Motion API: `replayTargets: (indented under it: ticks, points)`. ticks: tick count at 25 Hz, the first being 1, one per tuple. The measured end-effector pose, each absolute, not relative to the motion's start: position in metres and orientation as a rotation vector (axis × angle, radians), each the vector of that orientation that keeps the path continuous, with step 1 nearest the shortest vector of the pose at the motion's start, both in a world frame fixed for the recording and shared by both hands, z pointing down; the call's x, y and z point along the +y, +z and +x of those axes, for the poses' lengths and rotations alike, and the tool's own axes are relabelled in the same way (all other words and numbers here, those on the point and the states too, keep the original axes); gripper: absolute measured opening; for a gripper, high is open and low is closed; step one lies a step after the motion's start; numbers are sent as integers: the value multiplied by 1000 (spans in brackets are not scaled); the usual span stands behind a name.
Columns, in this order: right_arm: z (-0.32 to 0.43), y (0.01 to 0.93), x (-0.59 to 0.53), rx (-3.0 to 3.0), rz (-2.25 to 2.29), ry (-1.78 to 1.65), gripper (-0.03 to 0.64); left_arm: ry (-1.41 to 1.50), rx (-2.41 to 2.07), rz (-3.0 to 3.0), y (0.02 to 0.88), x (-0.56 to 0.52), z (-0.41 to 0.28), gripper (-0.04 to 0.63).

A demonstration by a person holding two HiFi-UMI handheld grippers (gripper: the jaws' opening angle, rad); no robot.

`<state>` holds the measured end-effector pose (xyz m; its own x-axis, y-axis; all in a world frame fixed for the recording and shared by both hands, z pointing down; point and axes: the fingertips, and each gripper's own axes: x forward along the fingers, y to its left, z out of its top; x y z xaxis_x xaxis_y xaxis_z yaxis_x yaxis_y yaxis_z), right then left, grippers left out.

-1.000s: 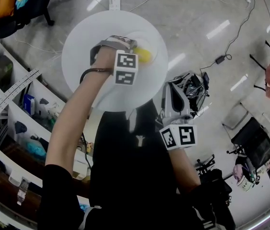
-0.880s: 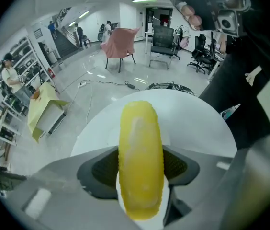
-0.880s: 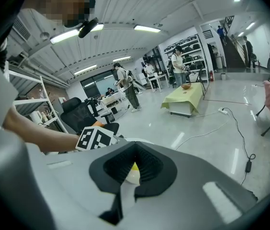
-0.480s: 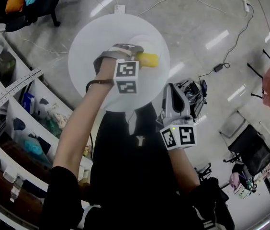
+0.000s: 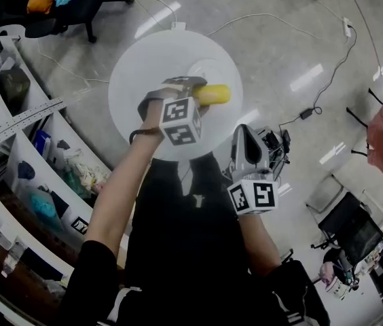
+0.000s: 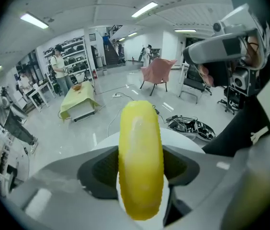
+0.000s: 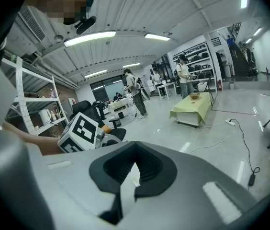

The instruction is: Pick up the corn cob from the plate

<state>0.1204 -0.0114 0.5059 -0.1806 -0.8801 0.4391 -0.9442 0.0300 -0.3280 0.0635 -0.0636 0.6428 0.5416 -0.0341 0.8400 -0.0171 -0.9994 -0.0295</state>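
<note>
1. Corn cob (image 5: 213,94) lies crosswise in my left hand-held gripper (image 5: 191,92). The jaws stand wide and press on both sides of its middle, and its yellow end juts right over the round white worktop (image 5: 134,80).
2. The cob appears to be clear of the surface below. The plate is too pale against the worktop for me to outline.
3. My right hand-held gripper (image 5: 241,134) hangs near my body, right of the worktop, with its jaws drawn together on nothing.
4. To finish the pick well, I judge the squeeze should be even, the cob level and the rise straight up. Its rounded, smooth-looking body could roll or slide endwise if the wrist tips.
</note>
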Motion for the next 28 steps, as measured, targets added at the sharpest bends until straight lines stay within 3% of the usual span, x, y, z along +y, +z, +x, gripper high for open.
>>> replayTargets:
  ticks: [28]
  points:
    - [74, 425, 3, -2372, 1857, 621, 9, -984, 896, -3191, 508, -47, 17, 265]
